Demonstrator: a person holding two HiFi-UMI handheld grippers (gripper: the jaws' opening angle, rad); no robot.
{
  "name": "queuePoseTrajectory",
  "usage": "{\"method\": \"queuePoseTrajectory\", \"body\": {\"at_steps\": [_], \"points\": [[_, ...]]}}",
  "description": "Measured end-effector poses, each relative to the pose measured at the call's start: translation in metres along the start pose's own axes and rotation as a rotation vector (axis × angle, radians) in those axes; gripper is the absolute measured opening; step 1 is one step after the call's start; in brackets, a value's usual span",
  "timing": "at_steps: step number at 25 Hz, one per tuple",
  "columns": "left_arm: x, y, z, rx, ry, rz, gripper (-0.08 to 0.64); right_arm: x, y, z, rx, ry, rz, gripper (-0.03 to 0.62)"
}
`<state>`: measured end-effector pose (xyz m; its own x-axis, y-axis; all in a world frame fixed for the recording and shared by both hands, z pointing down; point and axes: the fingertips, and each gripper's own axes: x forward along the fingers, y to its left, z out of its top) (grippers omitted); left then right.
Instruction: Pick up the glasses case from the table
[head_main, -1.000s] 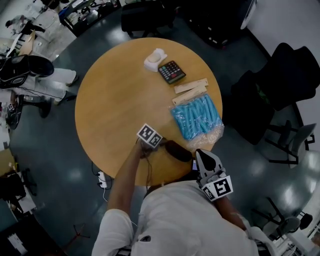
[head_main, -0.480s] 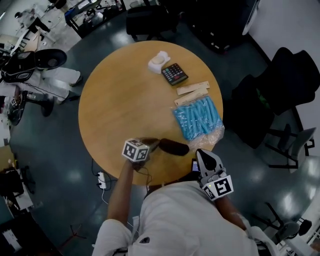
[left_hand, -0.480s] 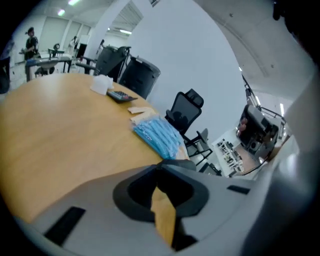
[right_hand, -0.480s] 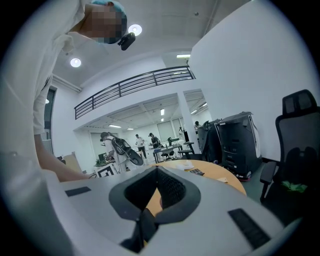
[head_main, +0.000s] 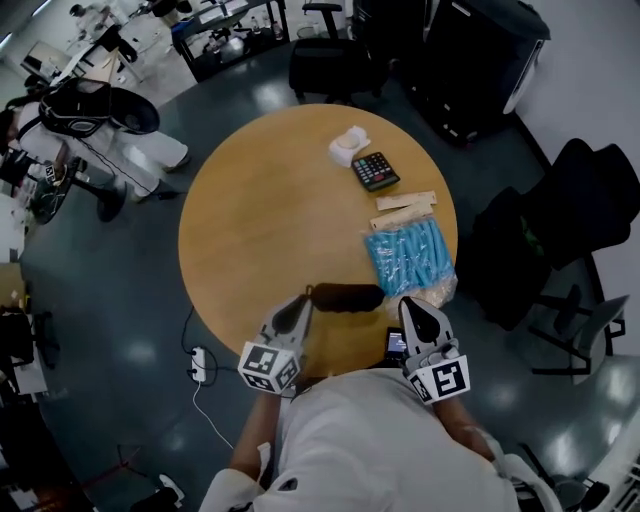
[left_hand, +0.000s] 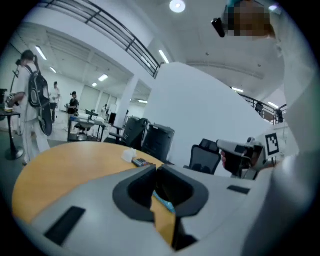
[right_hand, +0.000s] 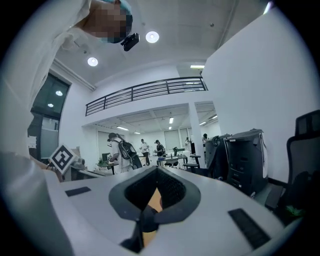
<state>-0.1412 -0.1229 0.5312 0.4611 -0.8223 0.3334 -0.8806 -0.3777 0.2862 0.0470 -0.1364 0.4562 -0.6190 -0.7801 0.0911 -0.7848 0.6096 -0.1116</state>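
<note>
In the head view the dark oblong glasses case (head_main: 347, 297) hangs level above the near edge of the round wooden table (head_main: 260, 220). My left gripper (head_main: 300, 305) is shut on its left end and is raised off the table. In the left gripper view the left gripper (left_hand: 154, 170) shows its tips close together; the case itself is hard to make out there. My right gripper (head_main: 411, 306) sits just right of the case, apart from it, jaws together and holding nothing. The right gripper view shows the right gripper (right_hand: 157, 171) pointing level across the room.
On the far right of the table lie a blue plastic bag (head_main: 408, 257), two wooden strips (head_main: 405, 208), a calculator (head_main: 376, 170) and a white object (head_main: 348, 147). A dark phone-like item (head_main: 395, 343) lies by the near edge. Dark chairs (head_main: 560, 200) and bins ring the table.
The left gripper has risen from the table and tipped up toward level, carrying the glasses case up with it. The right gripper rose slightly.
</note>
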Motion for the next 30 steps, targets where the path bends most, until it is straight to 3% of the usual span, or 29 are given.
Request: {"method": "queuePoseTrajectory", "body": {"at_steps": [4, 9, 17, 30], "points": [[-0.028, -0.014, 0.038, -0.019, -0.159, 0.065, 0.038, 0.002, 0.002, 0.014, -0.002, -0.025, 0.002, 0.015], [-0.04, -0.025, 0.056, 0.012, -0.243, 0.095, 0.038, 0.002, 0.0, 0.018, 0.01, -0.031, 0.008, 0.015], [-0.047, -0.032, 0.056, -0.004, -0.262, 0.112, 0.038, 0.002, -0.005, 0.015, 0.017, -0.011, 0.004, 0.015], [-0.04, -0.039, 0.051, 0.007, -0.223, 0.072, 0.038, 0.005, -0.007, 0.013, 0.034, -0.002, -0.003, 0.015]]}}
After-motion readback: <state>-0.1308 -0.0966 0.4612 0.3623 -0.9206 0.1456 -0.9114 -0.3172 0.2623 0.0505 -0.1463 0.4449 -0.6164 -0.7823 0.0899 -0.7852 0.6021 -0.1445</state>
